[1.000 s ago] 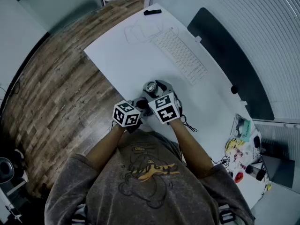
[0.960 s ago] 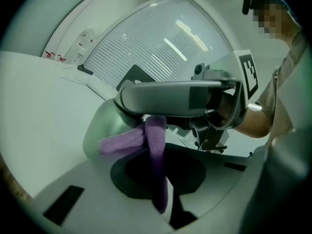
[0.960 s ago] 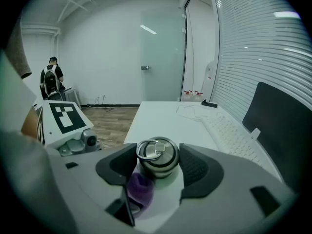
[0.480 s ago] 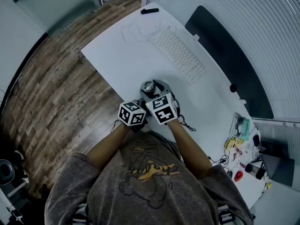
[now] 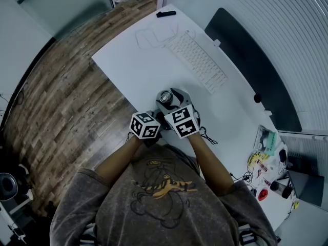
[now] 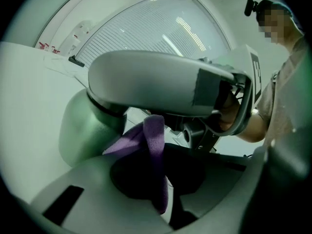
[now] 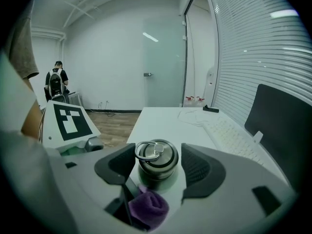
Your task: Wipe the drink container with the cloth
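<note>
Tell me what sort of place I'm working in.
Probably an office: a white desk carrying a white keyboard and a dark flat monitor, beside slatted window blinds.

Dim, greenish light, with fisheye warping and dark vignetted edges.

Office: white desk (image 5: pixel 137 65), keyboard (image 5: pixel 199 61), dark monitor (image 5: pixel 251 68), slatted window blinds (image 5: pixel 279 14)
</note>
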`<state>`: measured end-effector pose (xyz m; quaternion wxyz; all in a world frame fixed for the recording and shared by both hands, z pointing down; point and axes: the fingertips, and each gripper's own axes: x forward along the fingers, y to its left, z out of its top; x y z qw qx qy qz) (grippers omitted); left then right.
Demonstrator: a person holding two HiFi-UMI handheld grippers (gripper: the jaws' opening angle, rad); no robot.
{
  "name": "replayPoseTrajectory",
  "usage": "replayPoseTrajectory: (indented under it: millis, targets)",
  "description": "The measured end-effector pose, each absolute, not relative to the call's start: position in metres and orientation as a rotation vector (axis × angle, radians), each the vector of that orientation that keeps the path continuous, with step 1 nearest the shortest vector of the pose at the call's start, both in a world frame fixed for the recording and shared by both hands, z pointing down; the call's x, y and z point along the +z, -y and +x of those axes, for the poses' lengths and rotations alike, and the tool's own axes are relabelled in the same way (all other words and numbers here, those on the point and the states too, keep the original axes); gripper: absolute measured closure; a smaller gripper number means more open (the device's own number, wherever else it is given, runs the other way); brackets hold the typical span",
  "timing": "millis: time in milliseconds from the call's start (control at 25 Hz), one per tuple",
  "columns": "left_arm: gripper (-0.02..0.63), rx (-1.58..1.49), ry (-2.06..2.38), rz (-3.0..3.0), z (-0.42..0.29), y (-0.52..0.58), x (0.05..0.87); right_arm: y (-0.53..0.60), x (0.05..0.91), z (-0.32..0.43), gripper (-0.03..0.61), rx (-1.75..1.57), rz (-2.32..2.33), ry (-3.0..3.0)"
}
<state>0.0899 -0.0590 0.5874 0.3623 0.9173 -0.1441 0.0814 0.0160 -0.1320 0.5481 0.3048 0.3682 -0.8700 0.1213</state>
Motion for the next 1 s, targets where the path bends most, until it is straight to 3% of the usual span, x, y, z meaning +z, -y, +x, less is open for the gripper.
replayPoseTrajectory:
  millis: [640,1000]
  targets:
    - [0.561,0.197,0.237,2.522,0.052,0.031,0.487,0.131,0.439,0.067,0.314,0.266,1.299,2.551]
    - [0.561,0.124,0.571,2.722,0.012,0.056,0.422,0.092,0.390,0.082,0.343,0.135,1.408,2.742]
